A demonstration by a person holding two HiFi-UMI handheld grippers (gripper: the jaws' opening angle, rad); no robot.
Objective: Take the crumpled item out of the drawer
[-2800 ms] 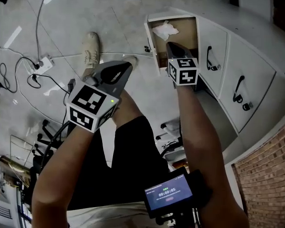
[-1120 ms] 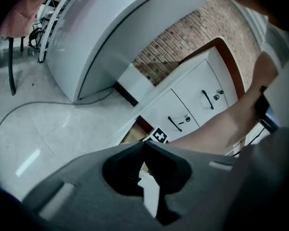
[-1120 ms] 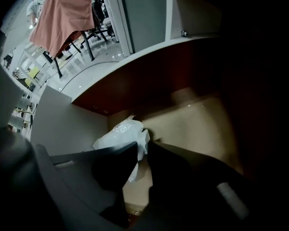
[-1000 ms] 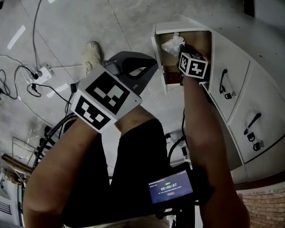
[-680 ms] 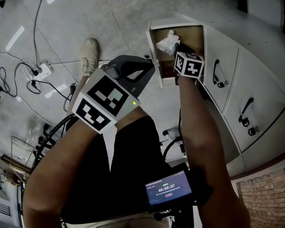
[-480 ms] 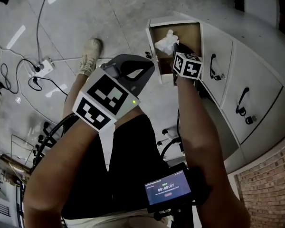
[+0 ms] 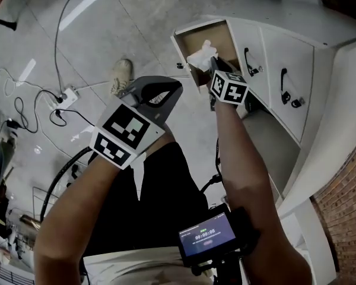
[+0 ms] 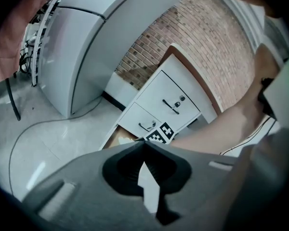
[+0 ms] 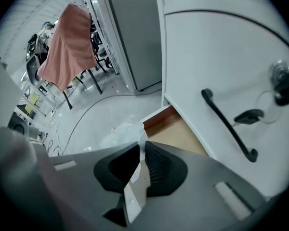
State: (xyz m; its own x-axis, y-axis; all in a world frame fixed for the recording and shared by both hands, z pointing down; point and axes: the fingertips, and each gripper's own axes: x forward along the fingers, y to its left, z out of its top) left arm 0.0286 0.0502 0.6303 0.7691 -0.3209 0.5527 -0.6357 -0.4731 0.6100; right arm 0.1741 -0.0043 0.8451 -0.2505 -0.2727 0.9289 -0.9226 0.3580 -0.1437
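The crumpled white item (image 7: pixel 200 57) hangs over the front part of the open wooden drawer (image 7: pixel 193 35), pinched at one edge by my right gripper (image 7: pixel 212 63), which points steeply down. In the right gripper view the jaws are shut on a thin fold of the crumpled item (image 9: pixel 123 133), with the drawer's brown floor (image 9: pixel 178 131) beyond. My left gripper (image 7: pixel 169 89) hovers lower left of the drawer, shut, with nothing between its fingers (image 8: pixel 135 150). From the left gripper view the drawer (image 8: pixel 116 137) and the right gripper's marker cube (image 8: pixel 160 133) show past the tips.
The white cabinet has more drawers with black handles (image 7: pixel 248 61) (image 7: pixel 285 88). A power strip (image 7: pixel 68 95) and cables lie on the grey floor, by the person's shoe (image 7: pixel 122 76). A pink cloth (image 9: pixel 70 42) drapes a chair; a brick wall (image 8: pixel 192 37) stands behind the cabinet.
The right gripper went down into the drawer, closed on the crumpled item and has lifted it. Both grippers have risen over the last second.
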